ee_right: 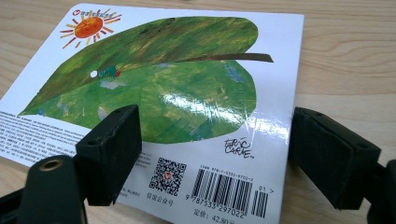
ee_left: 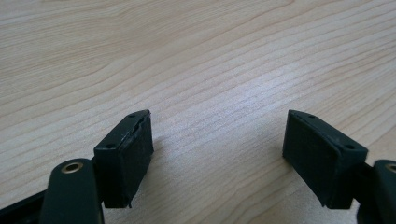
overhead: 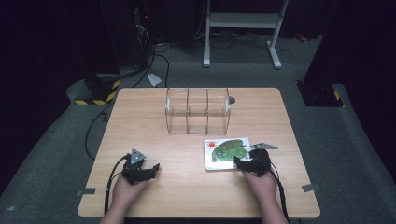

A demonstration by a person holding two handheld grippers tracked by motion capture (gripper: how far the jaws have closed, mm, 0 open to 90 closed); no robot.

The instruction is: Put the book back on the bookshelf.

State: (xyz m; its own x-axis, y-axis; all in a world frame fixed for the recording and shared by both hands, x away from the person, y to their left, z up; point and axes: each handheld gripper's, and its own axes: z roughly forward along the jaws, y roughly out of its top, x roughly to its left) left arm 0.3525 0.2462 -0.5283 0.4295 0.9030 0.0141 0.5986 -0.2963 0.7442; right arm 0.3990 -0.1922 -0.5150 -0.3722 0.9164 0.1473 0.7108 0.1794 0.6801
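Right tongs point(overhead: 239, 163) gaped open at the near corner of the book point(overhead: 227, 152); left tongs point(overhead: 152, 168), also open, rested left of the book.

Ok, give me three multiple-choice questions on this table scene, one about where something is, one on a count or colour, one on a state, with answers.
1. Where does the book lie?
A. inside the clear organizer
B. flat on the table, before the right gripper
C. on the floor

2. How many compartments has the clear organizer?
A. three
B. one
C. six

3. The left gripper is:
A. shut on the book
B. open, nothing between its jaws
C. shut on a pen

Answers: B, it lies by the right gripper; A, two dividers show; B, bare table between the jaws.
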